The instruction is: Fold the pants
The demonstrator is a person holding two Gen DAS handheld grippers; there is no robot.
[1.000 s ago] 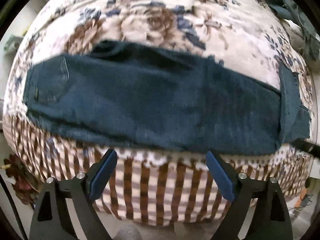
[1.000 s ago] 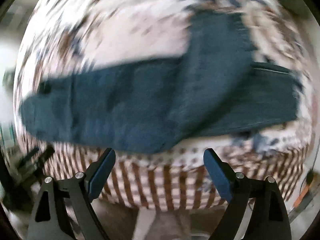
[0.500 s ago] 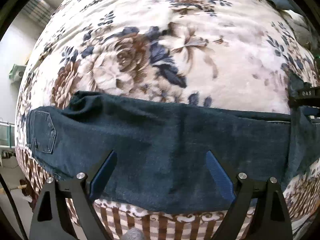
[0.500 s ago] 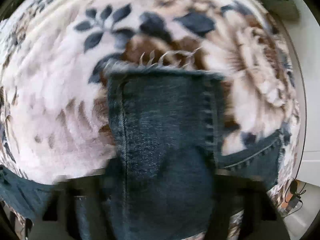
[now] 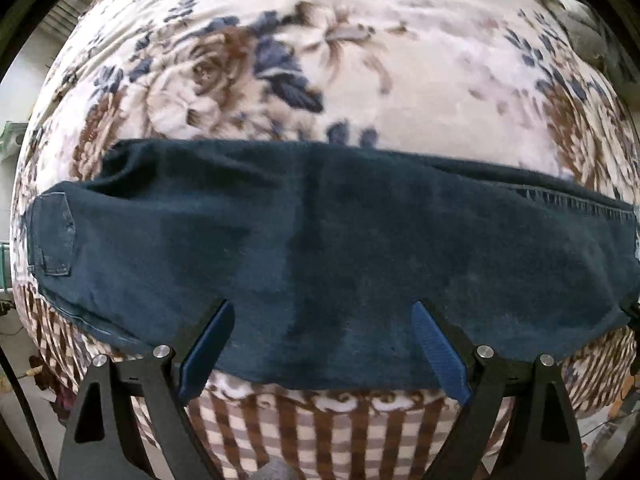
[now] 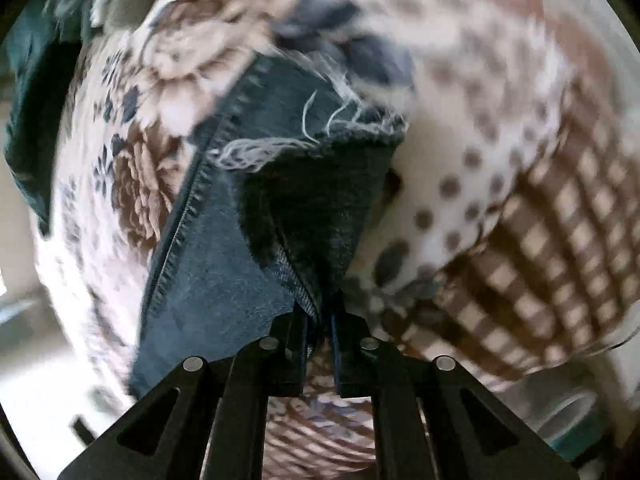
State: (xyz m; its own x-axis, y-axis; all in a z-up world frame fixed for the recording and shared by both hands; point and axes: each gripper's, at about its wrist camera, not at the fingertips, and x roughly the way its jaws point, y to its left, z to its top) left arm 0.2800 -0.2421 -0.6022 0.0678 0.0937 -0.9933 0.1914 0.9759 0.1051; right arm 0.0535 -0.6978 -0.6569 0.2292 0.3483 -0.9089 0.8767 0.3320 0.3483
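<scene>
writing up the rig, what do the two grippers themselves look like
Left hand-held gripper: matte black angular finger arms with triangular cut-outs, silver round screw heads, blue ribbed pads on the inner faces. Right hand-held gripper: same black frame and silver screws. No sleeves or markings visible.

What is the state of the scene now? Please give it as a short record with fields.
garment: dark blue jeans, lying lengthwise across the bed
surface: floral blanket with a checked border
left gripper: open, fingers wide apart over the near edge of the jeans, holding nothing
right gripper: shut on the jeans near the frayed hem
back pocket: visible at the left end in the left wrist view
image quality: right wrist view is blurred
</scene>
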